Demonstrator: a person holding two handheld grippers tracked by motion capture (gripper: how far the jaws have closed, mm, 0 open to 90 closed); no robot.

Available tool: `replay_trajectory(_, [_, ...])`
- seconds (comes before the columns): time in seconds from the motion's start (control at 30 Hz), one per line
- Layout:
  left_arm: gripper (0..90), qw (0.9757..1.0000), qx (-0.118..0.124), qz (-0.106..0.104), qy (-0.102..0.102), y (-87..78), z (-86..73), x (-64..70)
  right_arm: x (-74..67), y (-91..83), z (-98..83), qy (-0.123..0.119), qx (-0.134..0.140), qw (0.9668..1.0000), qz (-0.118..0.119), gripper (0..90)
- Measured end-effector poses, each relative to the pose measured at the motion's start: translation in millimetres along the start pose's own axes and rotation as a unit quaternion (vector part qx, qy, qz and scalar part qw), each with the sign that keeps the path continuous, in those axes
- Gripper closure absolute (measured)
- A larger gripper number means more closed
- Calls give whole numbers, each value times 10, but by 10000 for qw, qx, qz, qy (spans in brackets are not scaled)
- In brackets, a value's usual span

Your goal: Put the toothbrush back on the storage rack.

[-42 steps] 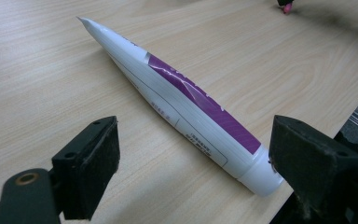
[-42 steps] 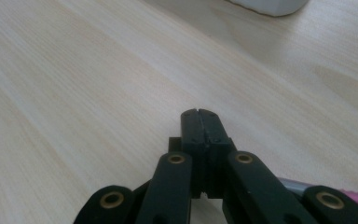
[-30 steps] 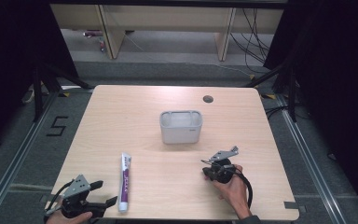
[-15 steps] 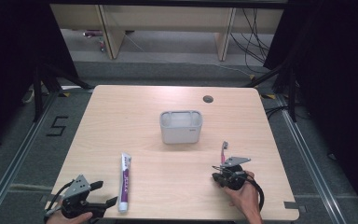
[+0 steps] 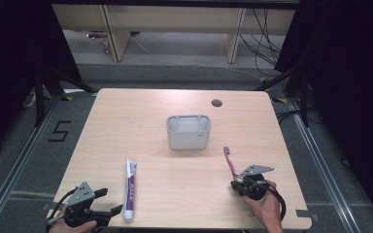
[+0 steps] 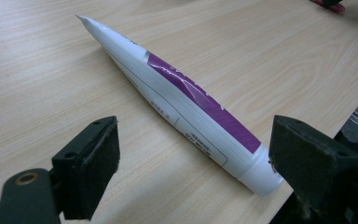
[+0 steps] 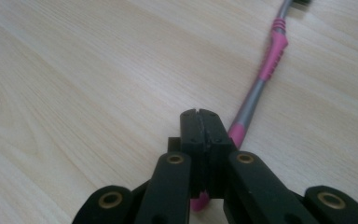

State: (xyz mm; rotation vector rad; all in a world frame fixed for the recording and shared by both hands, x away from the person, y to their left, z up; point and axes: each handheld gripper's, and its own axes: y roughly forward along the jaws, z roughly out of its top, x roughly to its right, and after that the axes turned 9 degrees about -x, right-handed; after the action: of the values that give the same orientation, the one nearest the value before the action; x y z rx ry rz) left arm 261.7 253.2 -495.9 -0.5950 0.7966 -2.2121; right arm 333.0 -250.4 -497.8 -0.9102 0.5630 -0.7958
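A pink and grey toothbrush (image 5: pixel 230 163) (image 7: pixel 272 51) runs from my right gripper (image 5: pixel 237 183) (image 7: pixel 199 114) toward the far side of the table, bristle end away from me. That gripper's jaws are pressed together on the handle's near end, and a pink tip pokes out below them. A white and purple toothpaste tube (image 5: pixel 131 189) (image 6: pixel 186 93) lies flat near the front left edge. My left gripper (image 5: pixel 109 201) (image 6: pixel 193 154) stands open around the tube's cap end without touching it.
A grey two-compartment holder (image 5: pixel 188 138) stands at the middle of the wooden table (image 5: pixel 126 126). A round cable hole (image 5: pixel 217 103) sits at the back right. The table's front edge runs close behind both grippers.
My right gripper has shifted right and toward the front edge with the toothbrush, whose head has swung from pointing right to pointing away and slightly left. The left gripper and tube have stayed put.
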Motion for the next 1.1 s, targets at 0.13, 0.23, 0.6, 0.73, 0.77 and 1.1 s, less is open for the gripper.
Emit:
replay_trajectory(0.13, [160,10000,6,7,-16,4,0,0,67,-21,-34,69,192,9998,-25,892])
replay_trajectory(0.23, [160,10000,16,19,-54,11,1,3,95,-50,-54,181,90,9998,-32,893])
replay_trajectory(0.6, [160,10000,-16,11,-23,15,-1,-1,251,-119,-104,183,78,9996,-192,893])
replay_trajectory(0.73, [160,10000,-39,7,-9,15,-3,-4,273,-152,-112,268,-56,9996,-93,893])
replay_trajectory(0.77, [160,10000,-20,10,-25,17,-2,-5,271,-149,-113,288,-10,9994,-166,893])
replay_trajectory(1.1, [160,10000,-31,20,-27,19,-3,-13,241,-239,-5,-29,-35,9993,-358,855])
